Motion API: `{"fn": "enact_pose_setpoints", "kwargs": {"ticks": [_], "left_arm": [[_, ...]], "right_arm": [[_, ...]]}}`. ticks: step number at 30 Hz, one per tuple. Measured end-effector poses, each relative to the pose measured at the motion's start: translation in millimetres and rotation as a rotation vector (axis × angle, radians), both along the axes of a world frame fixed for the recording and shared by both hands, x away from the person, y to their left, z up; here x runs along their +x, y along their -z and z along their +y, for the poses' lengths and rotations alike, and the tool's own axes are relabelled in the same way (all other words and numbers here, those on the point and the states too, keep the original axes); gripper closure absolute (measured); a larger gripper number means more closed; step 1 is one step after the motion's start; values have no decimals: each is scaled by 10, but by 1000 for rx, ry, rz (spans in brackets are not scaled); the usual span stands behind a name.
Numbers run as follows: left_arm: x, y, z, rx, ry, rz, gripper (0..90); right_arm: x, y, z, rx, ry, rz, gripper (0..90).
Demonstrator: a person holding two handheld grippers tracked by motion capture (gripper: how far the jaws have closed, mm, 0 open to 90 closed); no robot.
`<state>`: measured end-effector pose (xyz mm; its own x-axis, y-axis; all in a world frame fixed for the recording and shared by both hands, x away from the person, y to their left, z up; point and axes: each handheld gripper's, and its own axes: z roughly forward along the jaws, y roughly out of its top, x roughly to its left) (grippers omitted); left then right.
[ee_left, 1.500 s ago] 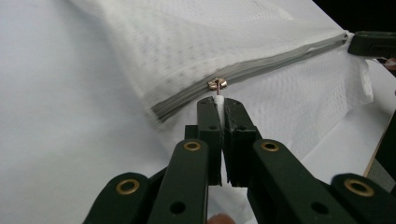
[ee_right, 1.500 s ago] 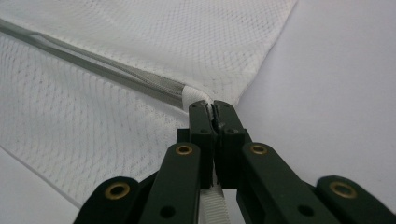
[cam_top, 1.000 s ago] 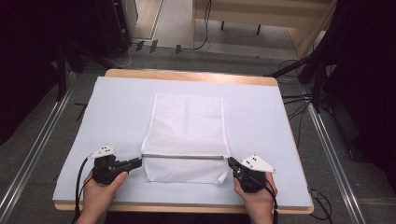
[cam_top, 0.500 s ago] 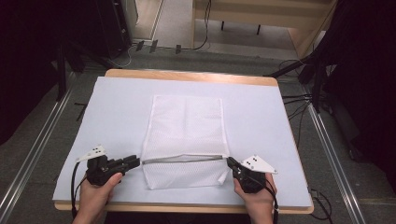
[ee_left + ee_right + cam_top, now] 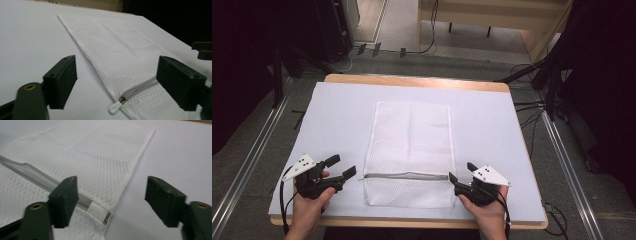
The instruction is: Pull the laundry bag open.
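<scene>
The white mesh bag [image 5: 412, 150] lay flat on the pale sheet [image 5: 342, 115] that covered my table [image 5: 412, 80], its long side running away from me and its zipper [image 5: 407, 176] crossing it from side to side near the end closest to me; my left gripper [image 5: 343, 167] sat on the sheet just beside the bag's left edge, level with the zipper, and its jaws stood wide apart with nothing between them; in the left gripper view the small white zipper pull [image 5: 114, 108] stuck out past the bag's edge onto the sheet, low between my two jaws and touching neither; my right gripper [image 5: 460, 172] rested at the bag's right edge, at the zipper's other end, and its jaws were likewise spread wide and held nothing; in the right gripper view the zipper's end, with a small white fabric tab [image 5: 96, 210] sewn over it, lay just beside my left-hand jaw, while the other jaw stood over bare sheet, well clear of the mesh; the zipper looked closed along the length I could see; the bag lay flat and thin; whether anything was inside it I could not tell; my left hand [image 5: 309, 207] and right hand [image 5: 484, 210] each gripped a tool at the table's near edge.
</scene>
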<state>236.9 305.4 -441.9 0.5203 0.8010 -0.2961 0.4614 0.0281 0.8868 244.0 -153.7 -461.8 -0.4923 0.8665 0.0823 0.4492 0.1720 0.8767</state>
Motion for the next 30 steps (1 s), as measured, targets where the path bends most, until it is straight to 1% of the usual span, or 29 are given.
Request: {"fn": "enact_pose_setpoints", "kwargs": {"ticks": [1, 2, 3, 4, 5, 6, 7, 9, 10, 11, 12, 13, 14, 15, 16, 17, 18, 19, 20, 21, 22, 23, 24, 26, 27, 28, 29, 30], "left_arm": [[-2, -9, 30, -2, 27, -6, 99], [-2, -9, 30, -2, 27, -6, 74], [2, -12, 77, -9, 42, -12, 56], [2, -12, 77, -9, 42, -12, 51], [9, -8, 107, -27, 43, -5, 51], [12, -4, 123, -34, 41, -3, 47], [18, 1, 147, -33, 47, -1, 46], [29, 10, 183, -32, 46, 5, 25], [32, 10, 198, -23, 43, 6, 22], [37, 8, 219, -11, 35, 8, 22], [37, 8, 219, -11, 35, 8, 22], [41, 6, 247, -4, 35, 6, 21], [41, 6, 247, -4, 35, 6, 17], [43, 3, 286, -9, 35, 4, 12], [43, 3, 286, -9, 35, 4, 12], [47, 5, 328, -11, 31, 5, 10], [47, 5, 328, -11, 31, 5, 5], [53, 11, 371, -3, 23, 6, 0], [53, 11, 371, -3, 23, 6, 0], [63, 20, 417, 16, 16, 3, 0], [63, 20, 417, 16, 16, 3, 0], [71, 23, 460, 40, 13, -5, 0], [71, 23, 460, 40, 13, -5, 0], [71, 19, 499, 49, 5, -7, 0], [71, 18, 525, 40, 2, -10, 0], [71, 18, 525, 40, 2, -10, 0], [71, 19, 550, 34, -2, -11, 0], [71, 19, 550, 34, -2, -11, 0]], "right_arm": [[3, 0, -29, -12, 18, 8, 151], [3, 0, -29, -12, 18, 8, 151], [8, 2, -61, -44, 50, 8, 143], [8, 2, -61, -44, 50, 8, 143], [9, 0, -84, -51, 60, 6, 135], [16, -1, -122, -50, 60, 8, 134], [22, -4, -150, -47, 54, 8, 134], [31, -16, -224, -20, 47, 11, 132], [30, -23, -263, -11, 51, 12, 131], [38, -30, -341, 0, 62, 12, 131], [38, -30, -341, 0, 62, 12, 131], [43, -30, -417, 1, 83, 12, 131], [43, -30, -417, 1, 83, 12, 131], [45, -29, -499, 3, 102, 13, 131], [45, -29, -499, 3, 102, 13, 131], [46, -24, -592, 8, 123, 13, 131], [46, -24, -592, 8, 123, 13, 131], [43, -21, -687, 13, 141, 13, 131], [43, -21, -687, 13, 141, 13, 131], [39, -19, -780, 15, 157, 11, 131], [39, -17, -814, 18, 164, 11, 131], [43, -8, -872, 24, 173, 14, 131], [43, -8, -872, 24, 173, 14, 131], [54, 20, -956, 30, 183, 25, 131], [68, 48, -1025, 35, 199, 36, 131], [68, 48, -1025, 35, 199, 36, 131], [70, 59, -1083, 39, 210, 41, 131], [70, 59, -1083, 39, 210, 41, 131]]}}
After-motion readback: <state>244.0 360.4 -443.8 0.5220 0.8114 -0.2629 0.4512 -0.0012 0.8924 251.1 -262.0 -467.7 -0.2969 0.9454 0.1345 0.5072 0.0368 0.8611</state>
